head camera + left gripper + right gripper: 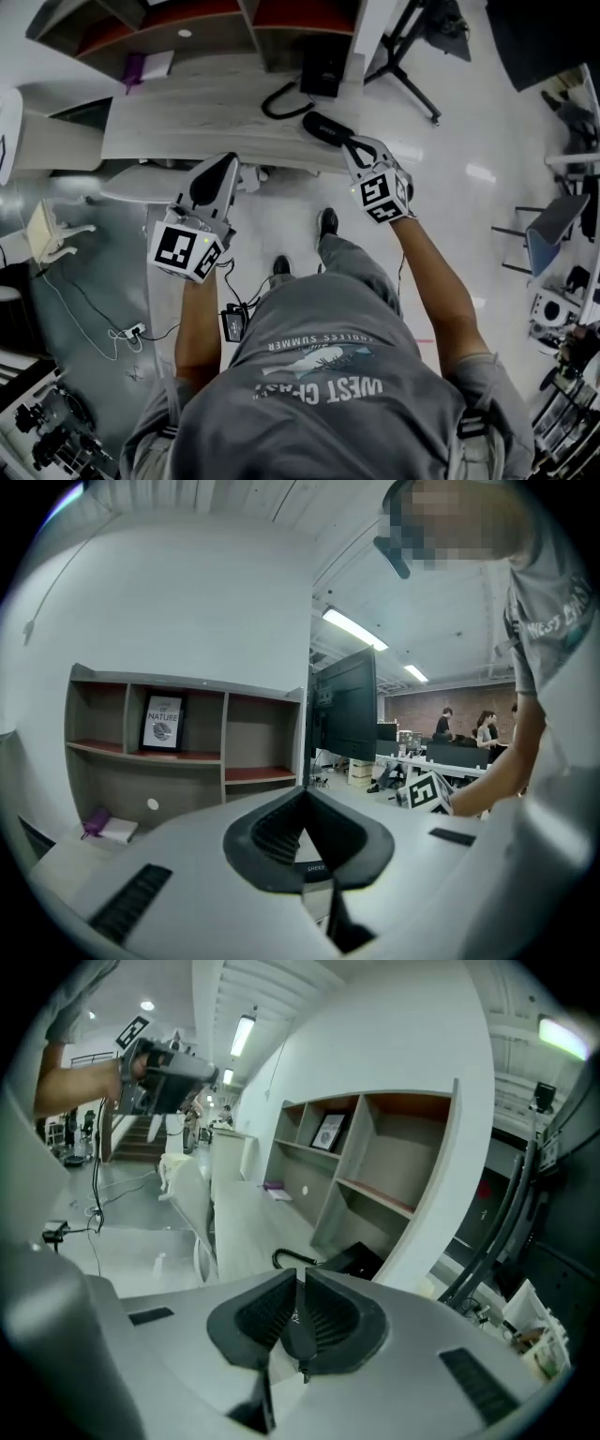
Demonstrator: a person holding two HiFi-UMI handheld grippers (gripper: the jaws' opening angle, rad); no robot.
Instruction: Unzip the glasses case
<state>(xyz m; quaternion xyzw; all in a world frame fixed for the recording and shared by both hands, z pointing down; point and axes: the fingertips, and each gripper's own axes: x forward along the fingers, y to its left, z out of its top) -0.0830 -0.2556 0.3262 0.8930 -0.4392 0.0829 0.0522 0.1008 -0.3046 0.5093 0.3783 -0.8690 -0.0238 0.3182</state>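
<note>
The glasses case sticks out from the right gripper, whose jaws stand narrow and pinch 1 end of it, above the near edge of the table. In the right gripper view its zip pull hangs just below the jaws. The left gripper hovers well apart, its jaws closed together on nothing. As I judge it, so thin an end-hold could let the case twist or drop to the floor once the pull is tugged, and the left jaws must part first. Count: 1 case, 1 zip pull, 2 grippers, 1 table.
</note>
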